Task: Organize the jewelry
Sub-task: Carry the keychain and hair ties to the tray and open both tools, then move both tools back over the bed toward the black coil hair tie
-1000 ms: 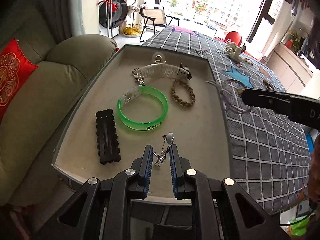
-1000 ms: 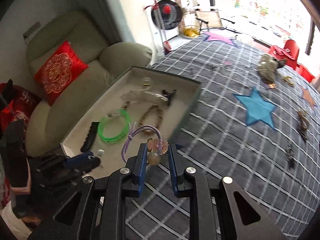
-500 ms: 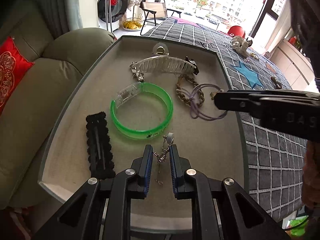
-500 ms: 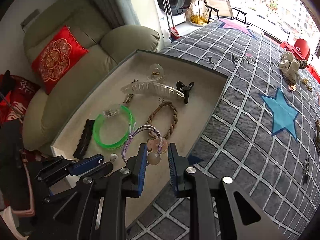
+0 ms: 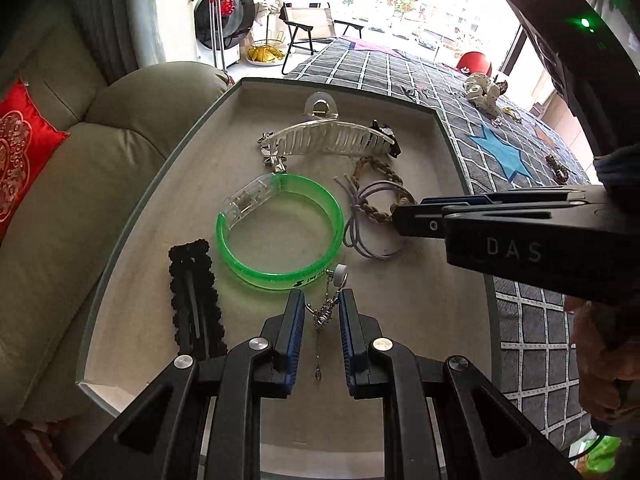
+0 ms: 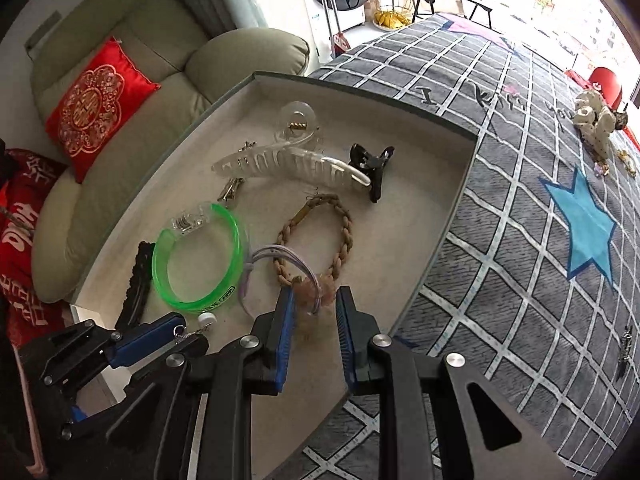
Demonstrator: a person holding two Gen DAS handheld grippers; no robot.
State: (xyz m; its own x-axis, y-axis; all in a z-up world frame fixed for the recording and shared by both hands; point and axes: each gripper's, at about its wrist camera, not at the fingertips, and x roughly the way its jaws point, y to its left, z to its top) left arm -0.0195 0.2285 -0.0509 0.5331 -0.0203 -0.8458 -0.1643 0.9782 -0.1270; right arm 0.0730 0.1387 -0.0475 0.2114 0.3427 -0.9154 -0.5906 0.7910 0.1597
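Placing step, both hands loaded over the tray [image 5: 132,216]. Left gripper [image 5: 320,316] nearly pressed together, pinching a thin silver chain earring [image 5: 326,312] with a small white bead at its top; chain dangling between the blue pads, low over the near part of the tray floor, just near of the green bangle [image 5: 280,232]. Right gripper [image 6: 314,308] narrowed on a lilac hair tie [image 6: 276,264] with a pale pink charm, the loops hanging over the right half of the tray, overlapping the near end of the braided bracelet [image 6: 316,236] and just right of the bangle. Already lying in the tray: clear claw clip [image 5: 328,140] at the far side, a small black clip [image 6: 370,164] at its right end, a black hair clip [image 5: 194,296] at the near left. More pieces well apart on the grey checked bedspread [image 6: 520,240], so probably mid-task. Next, by judgement: a little lower, then jaws spread to drop each piece on bare tray floor; worth shifting the tie nearer and rightward first to avoid tangling with the braid, and keeping the fine chain clear of the bangle's rim.
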